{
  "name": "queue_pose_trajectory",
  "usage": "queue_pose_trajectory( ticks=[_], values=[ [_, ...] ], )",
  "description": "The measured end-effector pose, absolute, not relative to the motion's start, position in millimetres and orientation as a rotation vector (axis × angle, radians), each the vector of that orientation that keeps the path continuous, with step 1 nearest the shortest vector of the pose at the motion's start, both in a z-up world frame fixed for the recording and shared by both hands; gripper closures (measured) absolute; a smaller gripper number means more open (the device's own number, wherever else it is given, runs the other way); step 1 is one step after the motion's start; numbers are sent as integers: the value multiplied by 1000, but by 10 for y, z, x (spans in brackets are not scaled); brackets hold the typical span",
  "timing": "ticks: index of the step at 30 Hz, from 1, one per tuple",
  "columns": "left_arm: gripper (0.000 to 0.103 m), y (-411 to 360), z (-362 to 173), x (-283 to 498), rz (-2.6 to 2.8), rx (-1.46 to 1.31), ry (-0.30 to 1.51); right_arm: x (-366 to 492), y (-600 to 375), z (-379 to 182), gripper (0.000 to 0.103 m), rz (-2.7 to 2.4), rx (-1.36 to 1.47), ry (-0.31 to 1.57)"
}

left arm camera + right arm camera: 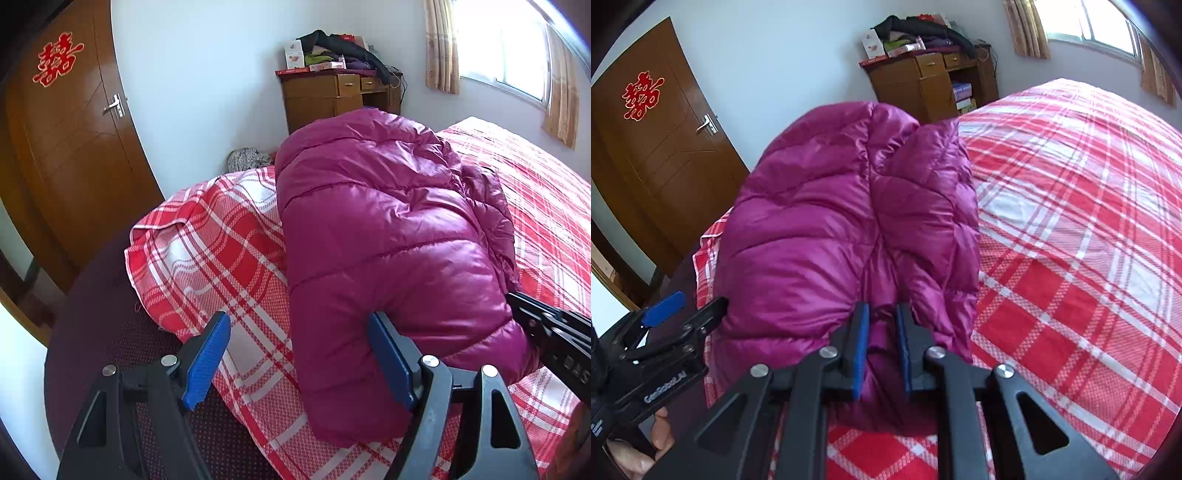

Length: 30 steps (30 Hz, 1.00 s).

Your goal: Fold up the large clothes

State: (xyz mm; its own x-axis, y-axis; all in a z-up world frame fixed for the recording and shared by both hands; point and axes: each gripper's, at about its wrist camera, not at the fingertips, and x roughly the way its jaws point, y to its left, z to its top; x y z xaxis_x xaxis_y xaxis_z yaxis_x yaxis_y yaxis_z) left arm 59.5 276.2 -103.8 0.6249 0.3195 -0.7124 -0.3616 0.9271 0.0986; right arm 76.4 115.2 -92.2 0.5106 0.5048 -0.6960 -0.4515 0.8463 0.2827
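Observation:
A magenta puffer jacket (388, 229) lies folded in a thick bundle on the red and white plaid bed cover (229, 240). In the left wrist view my left gripper (298, 321) is open at the jacket's near end. Its right pad (388, 362) rests against the jacket's side, and its left pad (207, 358) hangs free over the cover. In the right wrist view my right gripper (882, 310) is shut on a fold at the near edge of the jacket (820, 221). The left gripper (690, 312) shows at that view's left, held by a hand (657, 435).
The plaid bed cover (1071, 221) spreads wide to the right. A dark maroon surface (110, 295) borders the bed's left corner. A wooden door (74, 147) stands at the left, a cluttered wooden cabinet (325, 96) against the far wall, and a curtained window (509, 48) at the right.

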Motion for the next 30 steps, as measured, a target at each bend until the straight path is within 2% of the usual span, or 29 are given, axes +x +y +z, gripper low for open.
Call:
queue_pose_trajectory(
  ticks=[11,13,15,16,23,25,27,30],
  values=[
    [26,2772,-1124,410,357,-123,879,407,1101,-905,80,546,31,826],
    [26,2761,-1120,302,336,-145,884,378,1046,-898,73,548,42,823],
    [26,2696,-1117,175,315,-129,875,299,987,-887,39,550,57,821],
    [26,2654,-1115,130,308,-111,871,250,963,-880,35,550,61,815],
    [26,2504,-1127,-129,179,-163,907,61,960,-874,35,498,-24,864],
    [26,2497,-1092,-168,128,-202,915,-12,959,-835,31,483,-55,851],
    [25,2476,-1027,-202,78,-234,903,-105,956,-760,23,477,-78,817],
    [21,2428,-841,-296,68,-209,830,-229,931,-605,20,477,-82,753]
  ],
)
